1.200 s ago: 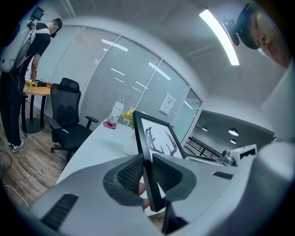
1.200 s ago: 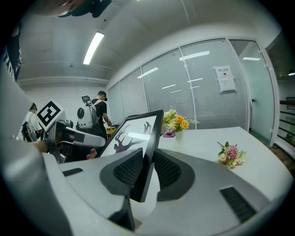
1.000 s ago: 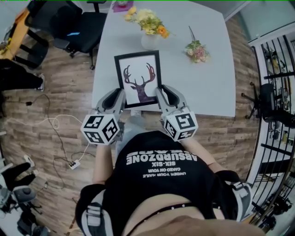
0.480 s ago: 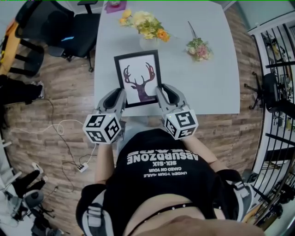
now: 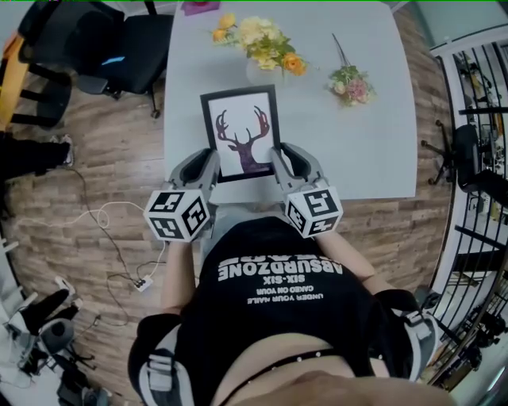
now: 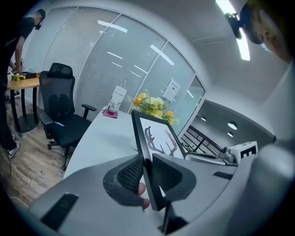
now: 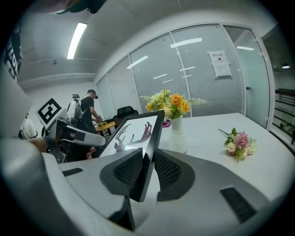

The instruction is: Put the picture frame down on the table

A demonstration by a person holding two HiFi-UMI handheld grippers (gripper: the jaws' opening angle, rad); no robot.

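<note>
The picture frame (image 5: 244,132) is black-edged with a dark deer-head print on white; I hold it over the near part of the grey table (image 5: 373,151). My left gripper (image 5: 210,168) is shut on its lower left edge, my right gripper (image 5: 279,162) on its lower right edge. In the left gripper view the frame (image 6: 156,138) stands edge-on between the ribbed pads of the left gripper (image 6: 147,174). The right gripper view shows the frame (image 7: 133,133) clamped likewise in the right gripper (image 7: 146,169), tilted above the tabletop. Whether its bottom edge touches the table cannot be told.
A white vase of yellow and orange flowers (image 5: 262,47) stands just beyond the frame. A small pink bouquet (image 5: 349,83) lies at the right. A pink item (image 5: 202,6) sits at the far edge. Black office chairs (image 5: 119,47) stand left of the table. A person (image 7: 90,113) stands in the background.
The frame and both grippers have edged slightly right and a little farther over the table; both grips are unchanged.
</note>
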